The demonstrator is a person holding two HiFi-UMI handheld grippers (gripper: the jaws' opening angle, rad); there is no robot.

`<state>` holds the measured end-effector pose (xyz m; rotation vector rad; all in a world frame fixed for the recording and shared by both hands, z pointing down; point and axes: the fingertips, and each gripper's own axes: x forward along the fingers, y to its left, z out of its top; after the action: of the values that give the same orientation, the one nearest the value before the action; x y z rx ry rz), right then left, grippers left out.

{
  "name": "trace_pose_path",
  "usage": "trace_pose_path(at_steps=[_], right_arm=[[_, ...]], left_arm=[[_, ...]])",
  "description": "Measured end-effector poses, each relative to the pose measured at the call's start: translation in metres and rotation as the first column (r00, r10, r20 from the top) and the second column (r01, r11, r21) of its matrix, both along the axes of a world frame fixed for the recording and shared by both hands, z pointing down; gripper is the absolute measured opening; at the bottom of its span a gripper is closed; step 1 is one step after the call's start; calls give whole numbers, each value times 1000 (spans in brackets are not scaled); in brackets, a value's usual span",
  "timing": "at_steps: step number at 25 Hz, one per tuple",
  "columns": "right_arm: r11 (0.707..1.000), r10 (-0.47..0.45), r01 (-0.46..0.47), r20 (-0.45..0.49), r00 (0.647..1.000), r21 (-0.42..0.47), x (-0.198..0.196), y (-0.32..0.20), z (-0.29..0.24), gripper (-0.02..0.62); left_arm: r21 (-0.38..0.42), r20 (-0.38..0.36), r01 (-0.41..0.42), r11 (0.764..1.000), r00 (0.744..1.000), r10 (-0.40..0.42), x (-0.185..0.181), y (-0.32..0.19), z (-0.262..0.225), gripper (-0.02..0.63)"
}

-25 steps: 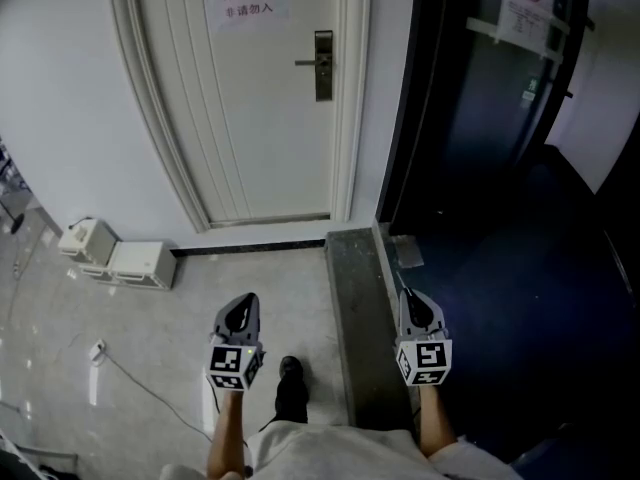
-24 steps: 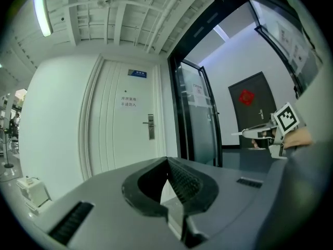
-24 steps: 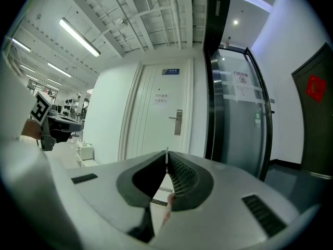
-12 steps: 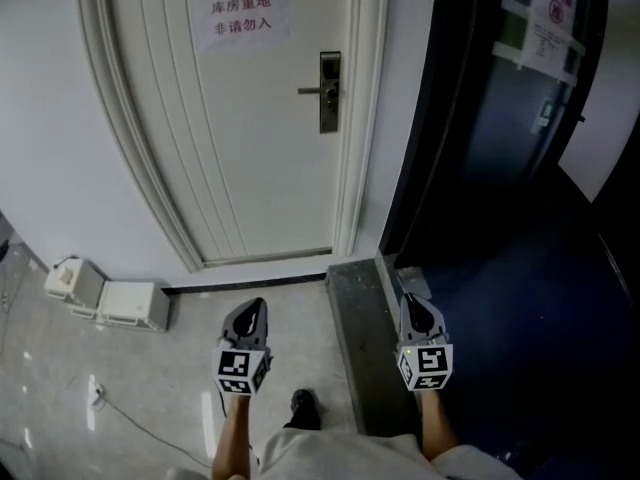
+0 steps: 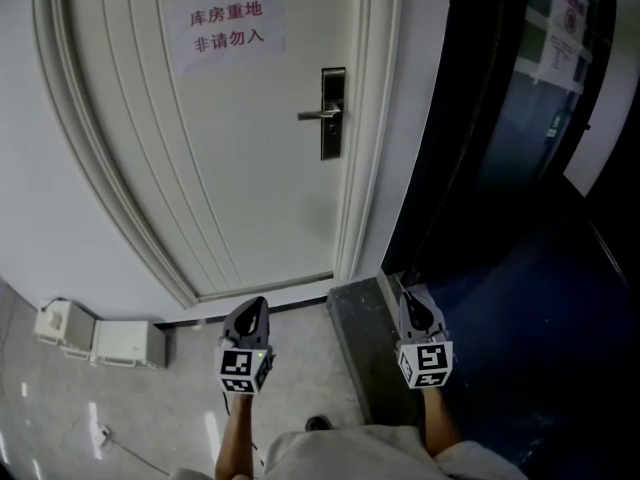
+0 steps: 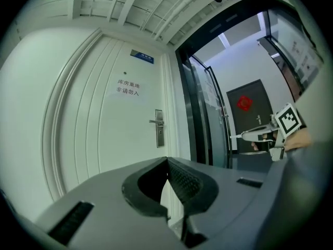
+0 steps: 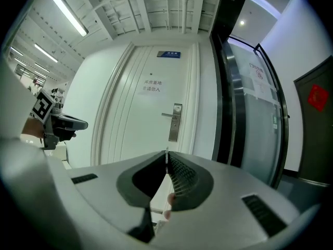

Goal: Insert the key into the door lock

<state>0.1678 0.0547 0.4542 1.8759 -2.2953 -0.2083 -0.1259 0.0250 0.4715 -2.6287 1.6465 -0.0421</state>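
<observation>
Both grippers (image 5: 250, 304) (image 5: 412, 294) level; right grips key (image 7: 166, 153).

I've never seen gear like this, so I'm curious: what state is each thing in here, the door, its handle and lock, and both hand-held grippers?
White panelled door: closed.
Silver lever handle: level, not pressed.
Silver lock plate: no key in it.
Left grey two-jaw gripper: shut, empty.
Right grey two-jaw gripper: shut on what looks like a thin metal key.
</observation>
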Motion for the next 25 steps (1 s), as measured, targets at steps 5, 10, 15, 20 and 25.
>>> trace_pose_path(at_steps=[5, 10, 15, 20, 25], right_arm=[[999, 24, -24, 3, 1000, -33, 1, -28, 14, 31], [998, 23, -22, 11, 1000, -54, -1, -55, 29, 31], [999, 2, 0, 24, 1000, -47, -6, -96, 36, 31], [999, -36, 37, 33, 999, -35, -13, -157, 36, 31], [997, -68, 69, 37, 997, -20, -8, -241, 27, 31]], left_arm=[[-16, -9, -7, 1000, 1000, 7, -5, -36, 6, 17], [-32, -10, -2, 999, 1000, 1, -8, -60, 18, 17], [-39, 3, 16, 999, 1000, -16, -13, -92, 28, 17], [-32, 14, 41, 999, 999, -40, -15, -145, 26, 17], [-28, 30, 62, 998, 998, -61, -6, -217, 15, 17]])
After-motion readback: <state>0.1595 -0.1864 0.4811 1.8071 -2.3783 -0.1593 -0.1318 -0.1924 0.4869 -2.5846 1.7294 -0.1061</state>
